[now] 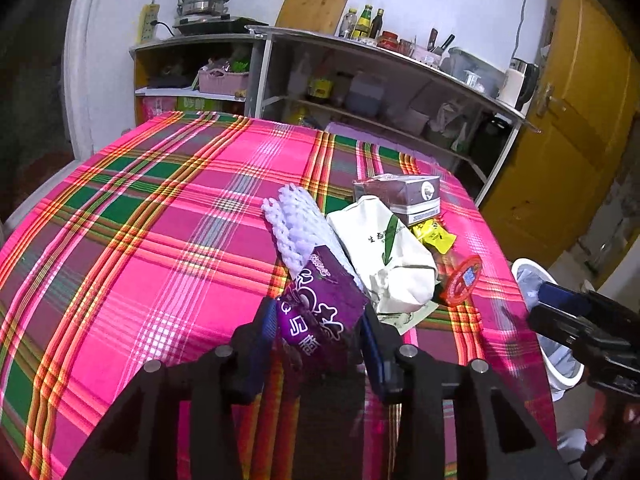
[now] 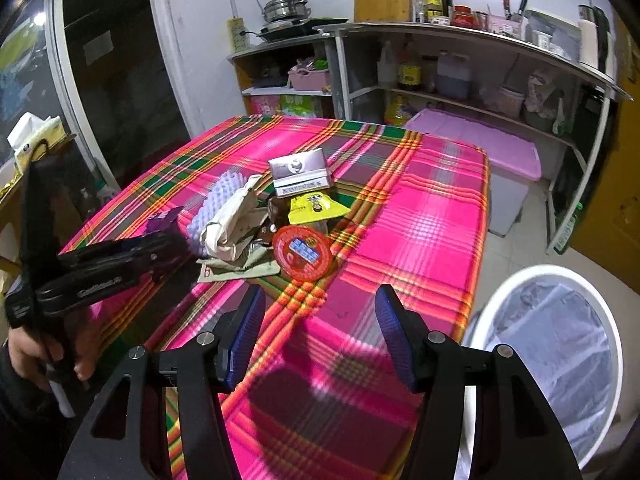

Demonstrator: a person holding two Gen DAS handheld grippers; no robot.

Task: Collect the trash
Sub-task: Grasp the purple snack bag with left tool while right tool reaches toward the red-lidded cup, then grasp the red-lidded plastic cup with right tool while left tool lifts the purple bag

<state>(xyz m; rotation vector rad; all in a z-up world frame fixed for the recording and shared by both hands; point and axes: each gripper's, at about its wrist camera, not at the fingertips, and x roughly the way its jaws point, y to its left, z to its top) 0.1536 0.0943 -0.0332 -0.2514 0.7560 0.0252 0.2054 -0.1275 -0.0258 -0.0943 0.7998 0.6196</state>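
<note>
Left hand-held gripper (image 1: 320,332): clenched on a crumpled purple plastic snack wrapper (image 1: 320,308), held just above the desk with the pink plaid cloth (image 1: 160,240). Right hand-held gripper (image 2: 320,320): released, jaws apart, nothing between them, over the desk edge. Remaining pile on the desk: white foam fruit net (image 1: 296,224), cream paper bag (image 1: 384,248), grey carton (image 1: 404,196), yellow wrapper (image 1: 434,236), round red lid (image 1: 464,280). White plastic-lined bin (image 2: 548,356): on the floor beside the desk.

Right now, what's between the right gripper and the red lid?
Nothing but bare plaid tablecloth. In the right wrist view the open right gripper faces the red lid across an uncluttered stretch of cloth.
</note>
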